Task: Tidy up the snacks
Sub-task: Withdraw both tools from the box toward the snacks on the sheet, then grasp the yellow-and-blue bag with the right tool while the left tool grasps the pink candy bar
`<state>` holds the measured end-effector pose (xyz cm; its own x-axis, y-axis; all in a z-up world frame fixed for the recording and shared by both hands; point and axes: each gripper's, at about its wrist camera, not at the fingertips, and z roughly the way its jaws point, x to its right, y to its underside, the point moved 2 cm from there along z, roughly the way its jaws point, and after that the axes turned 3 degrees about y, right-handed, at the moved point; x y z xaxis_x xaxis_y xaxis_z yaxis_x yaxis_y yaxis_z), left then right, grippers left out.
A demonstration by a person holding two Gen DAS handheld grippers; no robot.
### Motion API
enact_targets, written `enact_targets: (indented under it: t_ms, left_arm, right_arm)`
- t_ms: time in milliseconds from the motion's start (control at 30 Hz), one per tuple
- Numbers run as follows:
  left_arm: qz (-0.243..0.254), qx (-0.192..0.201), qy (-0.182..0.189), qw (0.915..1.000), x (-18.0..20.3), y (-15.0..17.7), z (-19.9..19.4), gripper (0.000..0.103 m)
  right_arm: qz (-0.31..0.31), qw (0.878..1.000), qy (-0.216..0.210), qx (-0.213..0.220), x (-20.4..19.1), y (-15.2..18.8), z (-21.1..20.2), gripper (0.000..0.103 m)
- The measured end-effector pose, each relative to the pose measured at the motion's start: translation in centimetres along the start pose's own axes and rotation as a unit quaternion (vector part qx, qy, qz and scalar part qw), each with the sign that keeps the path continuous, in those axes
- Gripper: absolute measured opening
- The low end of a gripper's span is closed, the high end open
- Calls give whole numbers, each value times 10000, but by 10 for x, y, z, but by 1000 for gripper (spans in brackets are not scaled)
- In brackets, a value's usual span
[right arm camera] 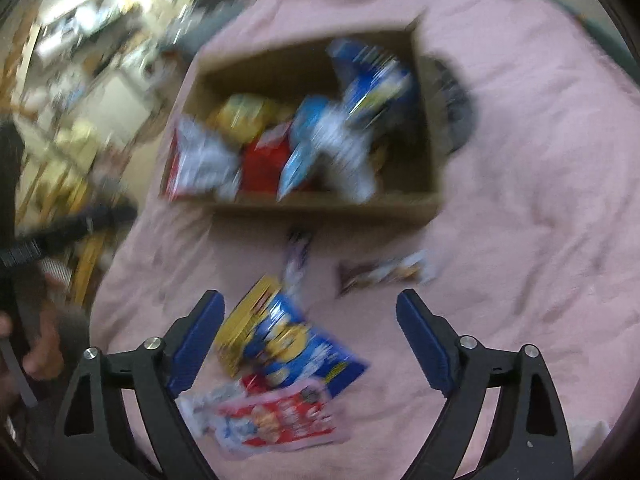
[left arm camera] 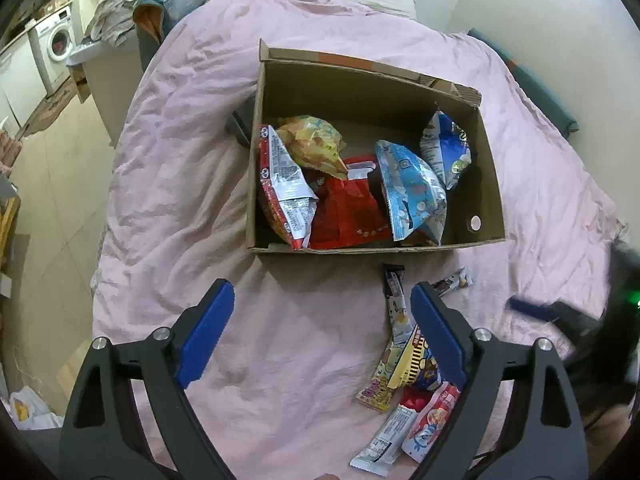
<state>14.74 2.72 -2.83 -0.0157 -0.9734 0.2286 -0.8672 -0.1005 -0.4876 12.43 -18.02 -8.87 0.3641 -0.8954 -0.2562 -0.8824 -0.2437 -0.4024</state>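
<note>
An open cardboard box (left arm camera: 372, 246) on a pink bedspread (left arm camera: 192, 160) holds several snack bags: a red-and-white one (left arm camera: 286, 184), a yellow one (left arm camera: 316, 146), a light blue one (left arm camera: 412, 192). My left gripper (left arm camera: 322, 288) is open over bare cloth, and loose packets (left arm camera: 416, 364) lie just behind its right finger. The right wrist view is blurred. There my right gripper (right arm camera: 309, 296) stands open above a blue-and-yellow pack (right arm camera: 288, 340) and a red-and-pink pouch (right arm camera: 276, 420), touching neither. The box (right arm camera: 320, 204) lies beyond it.
A dark stick pack (left arm camera: 394, 288) and a small bar (left arm camera: 452, 280) lie between the box and the pile. A washing machine (left arm camera: 60, 44) and clutter stand far left, past the bed's edge. A grey object (right arm camera: 456, 112) pokes out behind the box.
</note>
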Motion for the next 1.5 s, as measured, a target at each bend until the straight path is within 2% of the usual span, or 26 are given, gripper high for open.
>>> enact_targets:
  t_ms: [67, 167, 300, 367, 500, 567, 733, 800, 1033, 1167, 1333, 1400, 1500]
  left_arm:
    - [-22, -48, -38, 10000, -2, 1, 1, 88]
    - [-21, -144, -76, 9999, -6, 4, 2, 88]
    - [11, -182, -301, 9994, -12, 9, 2, 88]
    - [-16, -239, -355, 9991, -16, 11, 3, 88]
    - [-99, -324, -304, 9990, -24, 15, 3, 88]
    - [-87, -349, -325, 9988, -24, 16, 4, 88]
    - [-56, -422, -345, 9985, -23, 19, 7, 88]
    - [-43, -474, -371, 9982, -22, 20, 10, 88]
    - [56, -777, -303, 9965, -6, 27, 29, 88]
    - [155, -1184, -113, 9928, 9, 40, 53, 88]
    - [920, -1730, -111, 9806, 47, 60, 85, 87]
    - [1094, -1864, -42, 9764, 59, 65, 94, 85]
    - [1322, -2058, 65, 9696, 76, 71, 108, 72]
  right_arm:
    - [-468, 9975, 34, -525, -21, 7, 26, 95]
    - [-975, 9900, 402, -941, -39, 16, 51, 95]
    - [-989, 9868, 433, -1204, -40, 14, 67, 93]
    - [-890, 9859, 431, -1350, -35, 12, 73, 72]
    - [-790, 9848, 448, -1481, -26, 12, 76, 64]
    - [-757, 9848, 455, -1497, -22, 12, 77, 52]
    - [-718, 9891, 423, -1214, -19, 5, 60, 25]
    - [-535, 9927, 312, -1038, -12, 3, 50, 21]
    - [42, 9993, -66, -363, 11, -2, 6, 20]
    - [229, 9994, -223, 140, 19, -3, -24, 20]
    - [527, 9979, -169, 322, 39, -1, -40, 20]
    - [610, 9975, -138, 342, 39, -2, -38, 19]
    - [695, 9968, -113, 375, 48, 3, -42, 20]
